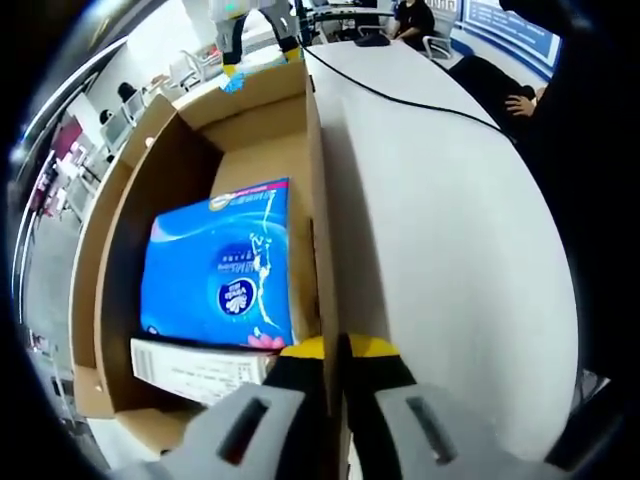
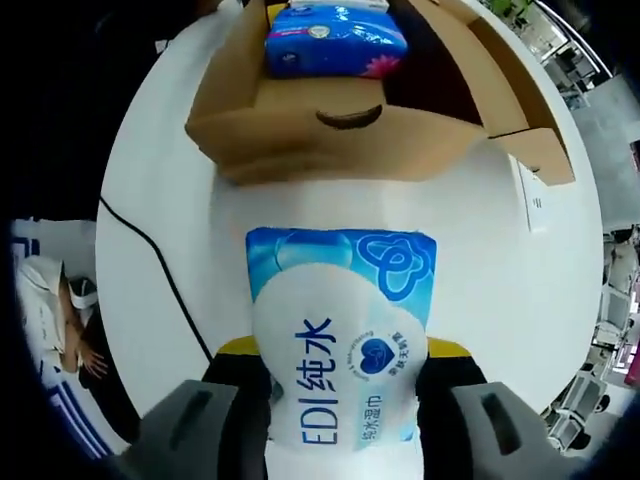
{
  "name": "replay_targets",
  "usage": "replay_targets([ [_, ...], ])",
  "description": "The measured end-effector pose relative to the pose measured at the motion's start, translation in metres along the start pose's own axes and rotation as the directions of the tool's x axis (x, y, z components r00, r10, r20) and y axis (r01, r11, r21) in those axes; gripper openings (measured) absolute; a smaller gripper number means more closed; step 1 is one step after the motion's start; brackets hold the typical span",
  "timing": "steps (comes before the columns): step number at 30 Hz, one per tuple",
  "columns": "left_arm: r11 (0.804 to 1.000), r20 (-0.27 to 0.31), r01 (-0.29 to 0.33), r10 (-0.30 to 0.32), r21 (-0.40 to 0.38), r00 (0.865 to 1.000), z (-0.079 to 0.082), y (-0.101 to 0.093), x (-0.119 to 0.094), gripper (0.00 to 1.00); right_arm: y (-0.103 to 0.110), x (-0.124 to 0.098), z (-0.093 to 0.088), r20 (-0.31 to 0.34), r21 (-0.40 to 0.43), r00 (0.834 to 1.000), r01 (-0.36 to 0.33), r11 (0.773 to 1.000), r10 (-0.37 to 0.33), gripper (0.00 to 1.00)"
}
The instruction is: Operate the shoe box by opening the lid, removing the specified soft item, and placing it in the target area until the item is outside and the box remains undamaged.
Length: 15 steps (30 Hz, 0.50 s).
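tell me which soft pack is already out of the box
The white-and-blue wipes pack, clamped in the right gripper above the table; the blue tissue pack lies inside the shoe box.

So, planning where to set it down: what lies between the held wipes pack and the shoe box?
Bare white table in the right gripper view, between the wipes pack and the shoe box.

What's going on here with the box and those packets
A person is working a cardboard shoe box on a white table with two handheld grippers. The right gripper is shut on a white-and-blue wet wipes pack, held out in front of the box and above the table. The left gripper is clamped on the box's side wall, apparently steadying it. The box is open, and a blue tissue pack lies inside. A black cable runs across the table.
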<state>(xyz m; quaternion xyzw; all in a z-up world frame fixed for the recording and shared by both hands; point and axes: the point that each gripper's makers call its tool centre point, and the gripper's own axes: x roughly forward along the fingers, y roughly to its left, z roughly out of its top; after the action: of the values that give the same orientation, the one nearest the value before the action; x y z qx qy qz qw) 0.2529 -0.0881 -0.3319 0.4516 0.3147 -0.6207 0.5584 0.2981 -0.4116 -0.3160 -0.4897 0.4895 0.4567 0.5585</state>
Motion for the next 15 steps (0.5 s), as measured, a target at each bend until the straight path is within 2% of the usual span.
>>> replay_targets([
  [15, 1.000, 0.003, 0.005, -0.005, -0.002, 1.000, -0.0008, 0.0006, 0.0002, 0.02, -0.0017, 0.0065, 0.0003, -0.021, -0.022, 0.999, -0.029, 0.999, 0.029, 0.56],
])
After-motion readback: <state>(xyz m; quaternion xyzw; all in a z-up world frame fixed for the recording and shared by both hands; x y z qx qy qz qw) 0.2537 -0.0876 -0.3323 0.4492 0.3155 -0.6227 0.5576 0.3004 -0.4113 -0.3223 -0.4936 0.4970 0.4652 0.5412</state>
